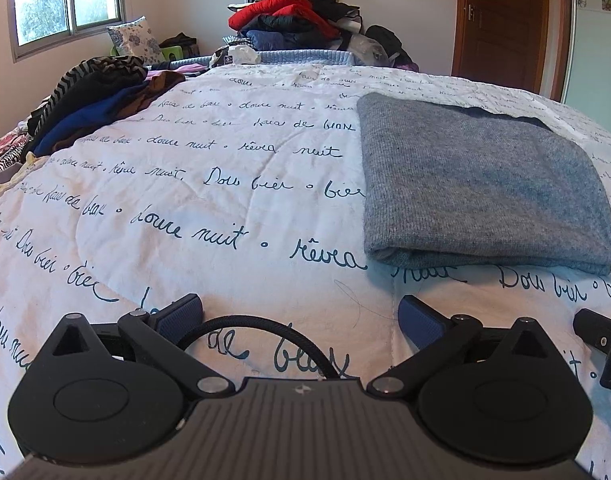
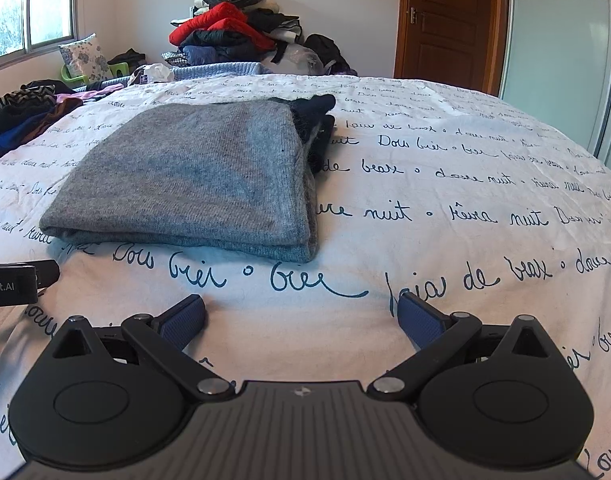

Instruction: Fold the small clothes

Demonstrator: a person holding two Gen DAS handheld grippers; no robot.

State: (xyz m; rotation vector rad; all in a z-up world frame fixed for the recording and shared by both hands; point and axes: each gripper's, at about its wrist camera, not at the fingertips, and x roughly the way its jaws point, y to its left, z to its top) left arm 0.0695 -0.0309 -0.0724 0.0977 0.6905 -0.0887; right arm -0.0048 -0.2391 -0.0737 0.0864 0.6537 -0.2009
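A grey knit garment (image 1: 481, 184) lies folded into a flat rectangle on the white bedspread (image 1: 209, 208), with a dark garment (image 2: 317, 120) tucked under its far edge. My left gripper (image 1: 301, 314) is open and empty, low over the bedspread, short of the garment and to its left. In the right wrist view the same grey garment (image 2: 193, 176) sits ahead and to the left. My right gripper (image 2: 301, 314) is also open and empty, nearer than the garment's front fold. Neither gripper touches the cloth.
A heap of unfolded clothes (image 1: 97, 100) lies at the bed's left side. A tall pile with a red jacket (image 1: 285, 12) stands behind the bed. A wooden door (image 2: 449, 20) is at the back right, a window (image 1: 65, 0) at the left. The other gripper's tip (image 1: 601, 332) shows at the right edge.
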